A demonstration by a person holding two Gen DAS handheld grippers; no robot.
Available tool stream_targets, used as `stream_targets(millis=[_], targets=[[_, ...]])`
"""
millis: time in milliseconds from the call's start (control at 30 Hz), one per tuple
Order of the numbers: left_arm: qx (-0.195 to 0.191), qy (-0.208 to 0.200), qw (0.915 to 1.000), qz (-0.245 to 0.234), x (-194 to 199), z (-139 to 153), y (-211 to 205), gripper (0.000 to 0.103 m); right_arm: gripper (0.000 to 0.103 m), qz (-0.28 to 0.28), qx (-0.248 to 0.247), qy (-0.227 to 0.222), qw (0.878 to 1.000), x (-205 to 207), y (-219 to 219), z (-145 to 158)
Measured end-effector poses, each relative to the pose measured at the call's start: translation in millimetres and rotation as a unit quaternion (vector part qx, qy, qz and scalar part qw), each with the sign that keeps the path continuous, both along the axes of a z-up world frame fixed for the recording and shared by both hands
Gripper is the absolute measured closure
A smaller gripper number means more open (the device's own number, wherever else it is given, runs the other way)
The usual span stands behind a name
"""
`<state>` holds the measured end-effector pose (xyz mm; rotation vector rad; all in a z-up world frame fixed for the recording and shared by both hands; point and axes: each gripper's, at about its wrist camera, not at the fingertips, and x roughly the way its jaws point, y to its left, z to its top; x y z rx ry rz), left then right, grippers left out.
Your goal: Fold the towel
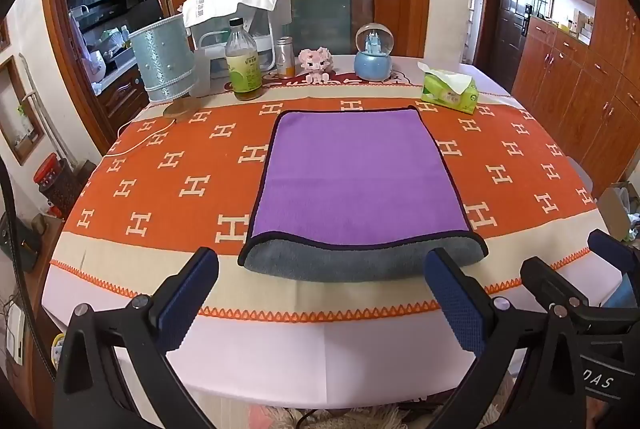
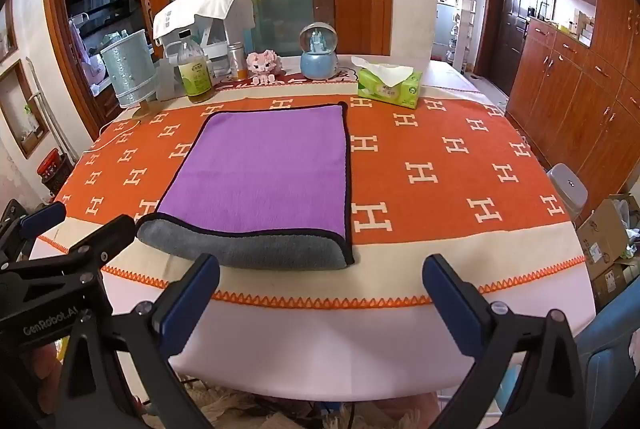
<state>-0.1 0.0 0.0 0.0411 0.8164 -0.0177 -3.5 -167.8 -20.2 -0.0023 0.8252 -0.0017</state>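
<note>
Two grippers hang over the near edge of the table, short of the towel, and neither touches it. The left gripper has its jaws spread wide with nothing between them; the right gripper is the same, released and empty.

By the look of it, one fold is already in: the towel lies as a neat purple rectangle in the middle of the table, running from near the front edge toward the far side, with a grey underside rolled out along its near edge. A dark binding outlines it. The cloth seems soft and thick, flat except for that bulging near fold.

A further fold would likely call for pinching two corners of one edge and carrying them across to the opposite edge.
</note>
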Motion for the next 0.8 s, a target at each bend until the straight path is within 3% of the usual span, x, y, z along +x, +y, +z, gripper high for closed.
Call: stream_targets(millis=[800], targets=[[0.0, 0.004, 1.0, -0.004, -1.1, -2.4, -6.3, 0.001, 0.001, -0.012, -0.014, -0.006, 1.0, -1.5, -3.8, 5.5]])
